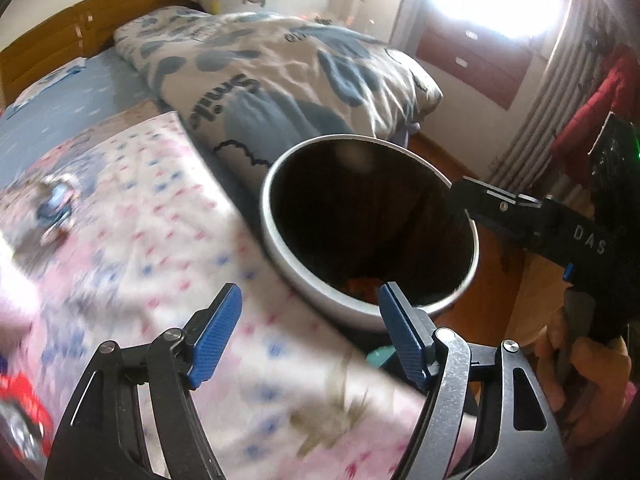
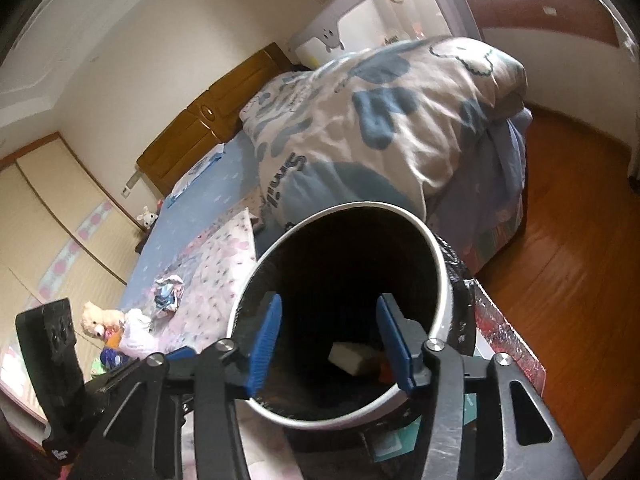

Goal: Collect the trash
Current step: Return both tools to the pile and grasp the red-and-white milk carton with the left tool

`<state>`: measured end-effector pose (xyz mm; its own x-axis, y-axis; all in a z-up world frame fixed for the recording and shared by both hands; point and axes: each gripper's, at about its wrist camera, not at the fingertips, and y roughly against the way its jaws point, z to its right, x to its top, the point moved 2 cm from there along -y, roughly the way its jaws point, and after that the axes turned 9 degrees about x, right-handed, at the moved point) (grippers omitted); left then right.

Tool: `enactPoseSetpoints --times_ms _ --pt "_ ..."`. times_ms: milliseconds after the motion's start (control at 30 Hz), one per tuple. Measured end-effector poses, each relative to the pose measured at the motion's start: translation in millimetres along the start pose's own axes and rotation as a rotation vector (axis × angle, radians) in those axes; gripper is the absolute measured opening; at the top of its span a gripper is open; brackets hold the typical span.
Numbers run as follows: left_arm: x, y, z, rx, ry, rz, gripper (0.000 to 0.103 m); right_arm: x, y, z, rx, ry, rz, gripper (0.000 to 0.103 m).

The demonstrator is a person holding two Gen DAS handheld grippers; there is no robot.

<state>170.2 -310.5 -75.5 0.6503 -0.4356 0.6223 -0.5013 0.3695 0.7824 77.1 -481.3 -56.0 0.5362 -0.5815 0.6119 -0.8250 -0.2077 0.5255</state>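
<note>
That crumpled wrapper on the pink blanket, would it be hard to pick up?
Probably not. The crumpled wrapper looks thin and scrunched, so likely light and squashy. It might crinkle flatter between fingers. Lying on the soft pink blanket, it probably won't roll away.

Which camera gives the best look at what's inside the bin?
The right wrist view: it looks down into the bin and shows a pale block at the bottom. The left wrist view shows the bin's dark interior with only an orange glimpse.

White-rimmed bin point(image 2: 438, 280), blue fingers point(image 2: 266, 344), pink-dotted blanket point(image 1: 168, 216).
</note>
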Motion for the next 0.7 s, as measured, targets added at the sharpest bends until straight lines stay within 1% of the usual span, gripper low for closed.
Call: enactPoseSetpoints --times_ms 67,167,233,367,500,700 --pt "-11.8 9.5 -7.3 0.016 0.013 0.017 0.073 -7.0 2.1 -11.3 0.013 0.020 0.008 0.077" --pt "-32.4 28.9 -24.1 0.039 0.045 0.047 0.073 -17.2 4.3 -28.8 0.033 0.052 0.013 0.077" --pt "-43.4 39.6 -35.3 0.050 0.064 0.060 0.074 -26.5 3.4 -42.5 0.048 0.074 0.000 0.080" --pt "-63.2 57.0 -56.7 0.079 0.099 0.073 0.074 -44.2 -2.7 -66.5 0.087 0.111 -0.038 0.081" --pt "-87.7 75.0 -81.2 0.122 0.133 0.083 0.074 -62.0 -10.5 -88.0 0.126 0.136 -0.078 0.087" --pt "-121.9 97.2 -117.5 0.173 0.217 0.092 0.074 -88.4 -23.7 -118.2 0.177 0.164 -0.140 0.088"
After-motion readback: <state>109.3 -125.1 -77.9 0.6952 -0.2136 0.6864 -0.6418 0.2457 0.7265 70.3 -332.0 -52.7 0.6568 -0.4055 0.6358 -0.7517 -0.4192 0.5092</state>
